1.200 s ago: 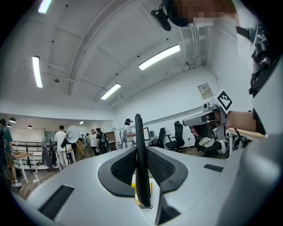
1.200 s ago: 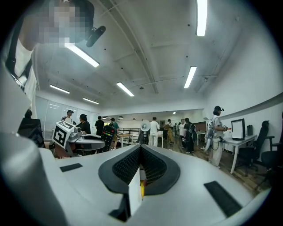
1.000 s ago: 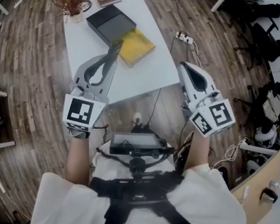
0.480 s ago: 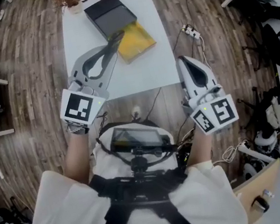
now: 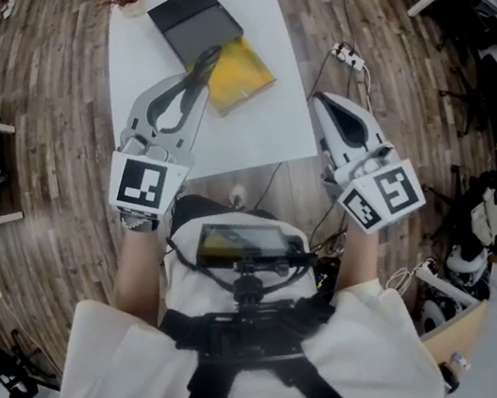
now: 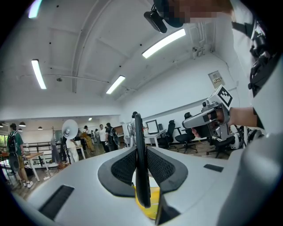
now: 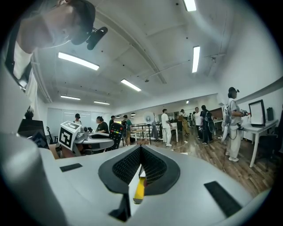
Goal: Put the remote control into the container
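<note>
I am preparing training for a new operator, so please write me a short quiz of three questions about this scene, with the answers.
1. Fill in: the black remote control is clamped between the jaws of the ___ gripper.
2. Choose one: on the white table, what lies beside the dark box? A) a red cup B) a yellow flat item C) a green bottle
3. True or false: the right gripper has its jaws wide apart.

Key: 1) left: the left gripper grips it. 2) B. 3) False: its jaws are together, with nothing in them.
</note>
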Demonstrator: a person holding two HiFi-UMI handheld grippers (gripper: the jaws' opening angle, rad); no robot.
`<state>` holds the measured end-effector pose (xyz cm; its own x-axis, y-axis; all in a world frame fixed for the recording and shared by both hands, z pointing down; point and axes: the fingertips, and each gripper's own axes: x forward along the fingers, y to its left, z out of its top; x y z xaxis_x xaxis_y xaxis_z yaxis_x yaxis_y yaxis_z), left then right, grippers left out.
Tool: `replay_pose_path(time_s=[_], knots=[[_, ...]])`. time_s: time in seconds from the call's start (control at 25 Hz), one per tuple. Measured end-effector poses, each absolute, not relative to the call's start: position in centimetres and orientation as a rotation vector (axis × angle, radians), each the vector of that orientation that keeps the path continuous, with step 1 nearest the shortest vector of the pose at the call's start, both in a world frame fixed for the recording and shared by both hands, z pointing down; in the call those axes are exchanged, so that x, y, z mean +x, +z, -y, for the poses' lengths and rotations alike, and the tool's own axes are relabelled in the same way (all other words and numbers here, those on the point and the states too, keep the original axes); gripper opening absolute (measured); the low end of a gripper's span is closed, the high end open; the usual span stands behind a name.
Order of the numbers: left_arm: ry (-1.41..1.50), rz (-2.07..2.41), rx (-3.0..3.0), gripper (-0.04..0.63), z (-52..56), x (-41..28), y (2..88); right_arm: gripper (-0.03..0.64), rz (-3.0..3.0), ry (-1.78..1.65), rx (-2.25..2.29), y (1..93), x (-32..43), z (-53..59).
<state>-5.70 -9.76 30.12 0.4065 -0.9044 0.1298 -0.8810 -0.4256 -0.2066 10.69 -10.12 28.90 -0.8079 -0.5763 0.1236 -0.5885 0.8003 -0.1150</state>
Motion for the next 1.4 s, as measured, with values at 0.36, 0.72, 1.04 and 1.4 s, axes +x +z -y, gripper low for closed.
replay_pose_path(time_s=[0.36,0.72,1.04,1.4], knots=[[-0.381,-1.616,-2.568,0.080,11.8,-5.2,32.6,0.003,2.872,0.256,0.929,30.4,10.8,11.3],[-0.499,-1.581,-2.531,0.080,14.9,-7.6,34.7,0.003,2.821,0.311,1.000,32.1,9.9,12.8],[-0.623,-1.458,-2.606,0.080,20.0,-10.0,37.3,0.003,2.768,0.362,1.075,33.3,7.8,16.5],[-0.690,-1.349,-2.723,0.080,23.8,-9.9,41.5,0.003,2.688,0.442,1.143,35.8,6.4,18.9]])
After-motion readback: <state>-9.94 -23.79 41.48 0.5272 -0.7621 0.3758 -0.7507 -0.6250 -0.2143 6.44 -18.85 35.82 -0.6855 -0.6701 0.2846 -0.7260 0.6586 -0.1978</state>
